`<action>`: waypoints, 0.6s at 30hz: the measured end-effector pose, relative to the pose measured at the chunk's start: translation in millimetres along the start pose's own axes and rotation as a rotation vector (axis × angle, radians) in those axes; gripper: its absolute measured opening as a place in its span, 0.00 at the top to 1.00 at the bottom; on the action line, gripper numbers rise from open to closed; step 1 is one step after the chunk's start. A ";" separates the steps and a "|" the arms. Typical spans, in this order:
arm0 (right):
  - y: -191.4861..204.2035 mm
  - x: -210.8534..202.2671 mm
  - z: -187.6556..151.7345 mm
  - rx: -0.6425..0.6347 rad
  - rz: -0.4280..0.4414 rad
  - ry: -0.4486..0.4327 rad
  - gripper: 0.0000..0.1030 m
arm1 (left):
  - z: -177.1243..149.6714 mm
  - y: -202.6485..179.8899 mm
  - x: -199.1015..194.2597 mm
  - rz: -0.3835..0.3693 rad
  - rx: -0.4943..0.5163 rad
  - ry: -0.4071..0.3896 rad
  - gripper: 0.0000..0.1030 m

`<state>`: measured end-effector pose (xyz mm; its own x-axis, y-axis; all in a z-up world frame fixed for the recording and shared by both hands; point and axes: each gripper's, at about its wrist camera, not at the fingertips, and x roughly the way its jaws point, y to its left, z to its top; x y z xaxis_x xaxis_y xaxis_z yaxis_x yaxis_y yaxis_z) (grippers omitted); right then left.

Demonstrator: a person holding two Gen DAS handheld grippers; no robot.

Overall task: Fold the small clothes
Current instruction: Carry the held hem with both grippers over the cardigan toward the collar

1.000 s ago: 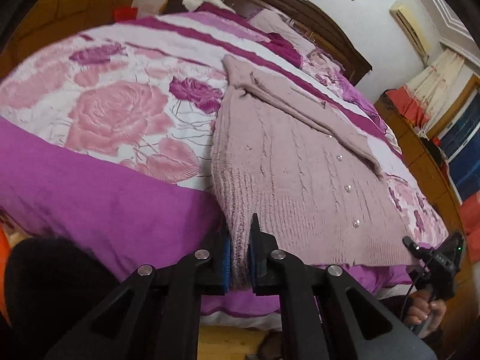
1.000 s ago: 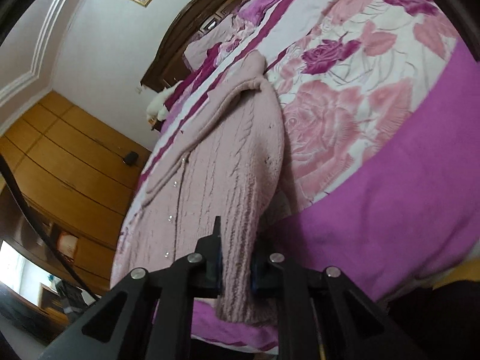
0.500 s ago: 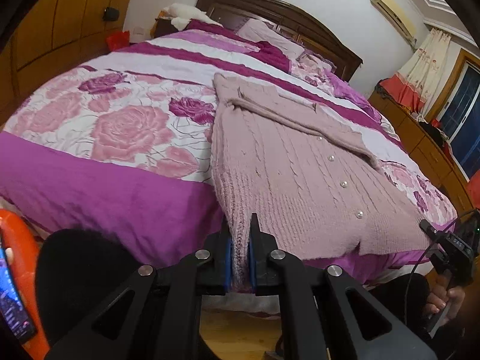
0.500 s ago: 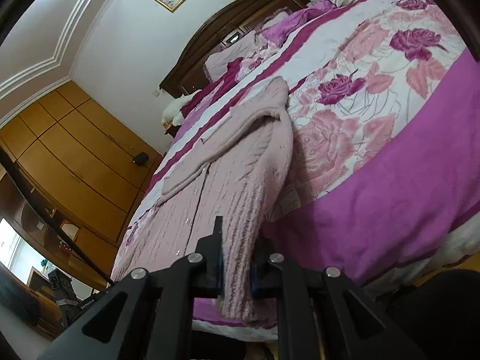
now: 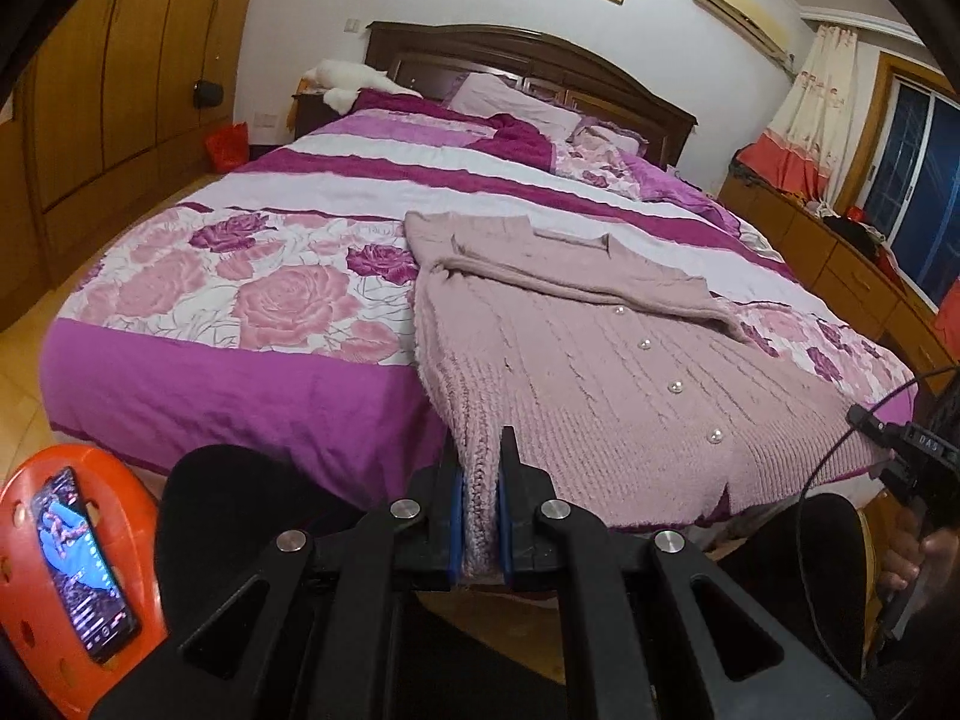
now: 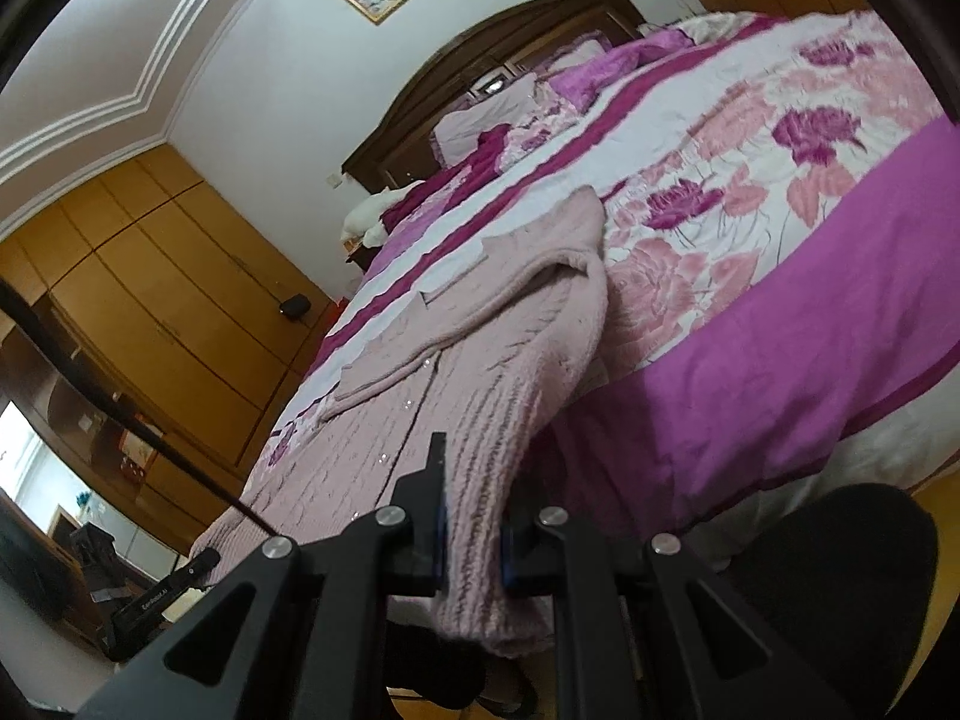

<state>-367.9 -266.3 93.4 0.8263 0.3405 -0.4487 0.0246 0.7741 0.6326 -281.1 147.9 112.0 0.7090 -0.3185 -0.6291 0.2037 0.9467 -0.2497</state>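
Note:
A pale pink knitted cardigan (image 5: 576,354) with pearl buttons lies front up on the bed, its hem hanging over the near edge. One sleeve is folded across the chest. My left gripper (image 5: 478,516) is shut on the hem's left corner. My right gripper (image 6: 474,534) is shut on the hem's right corner, and the cardigan (image 6: 480,372) stretches away from it up the bed. The right gripper also shows in the left wrist view (image 5: 906,456) at the hem's far right, held by a hand.
The bed's floral pink and purple cover (image 5: 240,312) spreads around the cardigan. An orange stool (image 5: 36,546) with a phone (image 5: 78,564) on it stands at the lower left. Wooden wardrobes (image 5: 90,90) line the left wall, a low cabinet (image 5: 840,264) the right.
Both grippers have pulled back and lower from the bed, still holding the hem. The cardigan has slid toward the near edge, its hem now hanging off it.

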 end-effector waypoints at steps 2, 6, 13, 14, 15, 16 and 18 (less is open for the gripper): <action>9.1 -8.0 -2.3 -0.027 0.009 -0.004 0.88 | -2.8 -2.7 -9.2 -0.005 0.003 -0.006 1.00; 25.3 -22.2 -8.8 -0.086 0.019 -0.003 0.88 | -6.5 -5.6 -26.8 -0.019 0.006 -0.017 1.00; 31.0 -41.1 -19.4 -0.097 0.028 -0.007 0.88 | -14.0 -2.4 -39.5 -0.013 -0.005 -0.020 1.00; 29.7 -42.7 -19.8 -0.093 0.030 -0.011 0.88 | -15.0 -1.8 -40.9 -0.013 -0.010 -0.019 1.00; 28.3 -44.9 -20.3 -0.091 0.032 -0.017 0.88 | -15.0 -1.1 -41.2 -0.015 -0.012 -0.020 1.00; 26.8 -47.1 -21.1 -0.095 0.036 -0.026 0.88 | -14.2 -1.0 -40.4 -0.019 -0.009 -0.021 1.00; 23.3 -45.4 -20.3 -0.103 0.037 -0.039 0.88 | -7.6 0.1 -33.6 -0.013 -0.009 -0.029 1.00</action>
<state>-416.3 -252.9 115.7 0.8469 0.3505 -0.3998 -0.0627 0.8125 0.5796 -310.1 158.3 127.5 0.7255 -0.3288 -0.6046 0.2066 0.9420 -0.2645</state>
